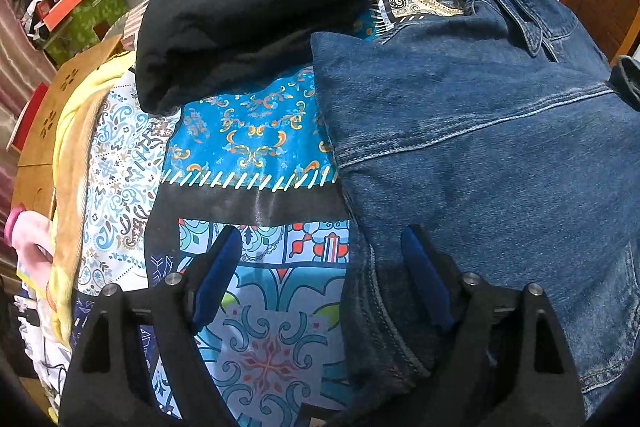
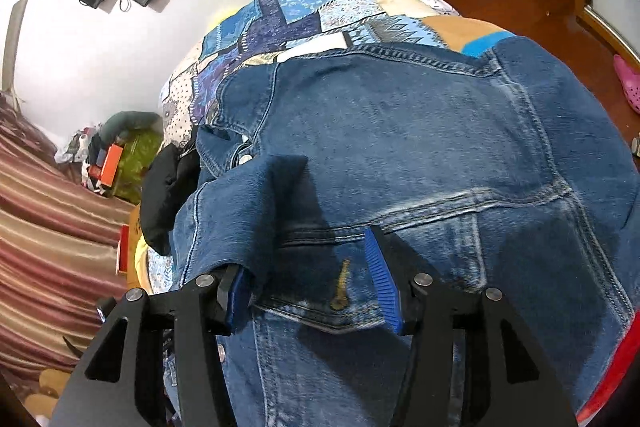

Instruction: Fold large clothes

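Patchwork bedspread [image 1: 248, 131] carries denim jacket [image 1: 480, 155] — left gripper [image 1: 320, 247] and right gripper [image 2: 308, 267] gape empty.

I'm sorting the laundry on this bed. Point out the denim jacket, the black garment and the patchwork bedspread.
denim jacket [image 1: 500, 155], left wrist view, back panel below the seam.
black garment [image 1: 240, 27], left wrist view, middle of the heap.
patchwork bedspread [image 1: 248, 131], left wrist view, bright blue patch.

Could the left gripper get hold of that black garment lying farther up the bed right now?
Probably yes. The left gripper is open and holds nothing, and only flat patterned bedspread lies between it and the black garment. It would have to move forward first.
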The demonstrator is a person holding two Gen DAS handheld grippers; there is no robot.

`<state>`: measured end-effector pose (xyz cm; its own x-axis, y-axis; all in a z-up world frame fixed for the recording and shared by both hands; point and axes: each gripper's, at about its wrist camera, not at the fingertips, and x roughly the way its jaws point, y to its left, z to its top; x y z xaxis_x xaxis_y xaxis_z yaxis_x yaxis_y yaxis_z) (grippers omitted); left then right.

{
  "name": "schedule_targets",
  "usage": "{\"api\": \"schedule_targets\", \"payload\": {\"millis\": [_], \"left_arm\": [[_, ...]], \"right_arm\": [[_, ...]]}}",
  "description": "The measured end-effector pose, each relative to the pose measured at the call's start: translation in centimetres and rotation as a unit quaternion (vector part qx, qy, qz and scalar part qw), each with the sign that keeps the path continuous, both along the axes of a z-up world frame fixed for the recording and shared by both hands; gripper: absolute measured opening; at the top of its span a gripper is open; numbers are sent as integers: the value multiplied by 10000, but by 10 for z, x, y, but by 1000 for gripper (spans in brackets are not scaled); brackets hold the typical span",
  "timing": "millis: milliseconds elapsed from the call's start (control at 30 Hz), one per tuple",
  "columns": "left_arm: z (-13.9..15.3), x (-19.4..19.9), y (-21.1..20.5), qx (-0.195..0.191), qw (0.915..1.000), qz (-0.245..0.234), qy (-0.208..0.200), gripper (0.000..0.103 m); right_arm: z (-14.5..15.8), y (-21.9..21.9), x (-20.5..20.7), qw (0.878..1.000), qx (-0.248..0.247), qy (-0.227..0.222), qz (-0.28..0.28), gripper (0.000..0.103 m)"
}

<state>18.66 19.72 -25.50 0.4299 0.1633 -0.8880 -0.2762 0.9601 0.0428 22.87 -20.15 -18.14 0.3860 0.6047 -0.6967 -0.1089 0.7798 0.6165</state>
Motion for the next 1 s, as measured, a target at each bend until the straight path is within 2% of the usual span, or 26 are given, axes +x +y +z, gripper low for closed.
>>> {"api": "schedule_targets", "payload": {"millis": [467, 533, 600, 700, 833, 933, 1000], "left_arm": [[-1, 0, 0, 51, 10000, 16, 18, 85], [0, 1, -1, 95, 9999, -4, 36, 85], [2, 1, -2, 180, 9998, -31, 55, 85], [6, 2, -6, 374, 9992, -112, 93, 85], [5, 5, -8, 427, 9989, -119, 124, 85], [4, 5, -5, 388, 9991, -76, 123, 85], [6, 5, -5, 422, 9990, -57, 141, 85]], "right_arm": [[-4, -32, -14, 9984, 400, 85, -379, 48], [-2, -30, -16, 9994, 132, 25, -319, 48], [4, -27, -22, 9990, -365, -175, -177, 49], [15, -26, -31, 9935, -1008, -524, -69, 53], [18, -38, -29, 9887, -1319, -655, -279, 53], [12, -56, -28, 9836, -1565, -522, -727, 53], [8, -67, -28, 9835, -1540, -406, -857, 53]]}}
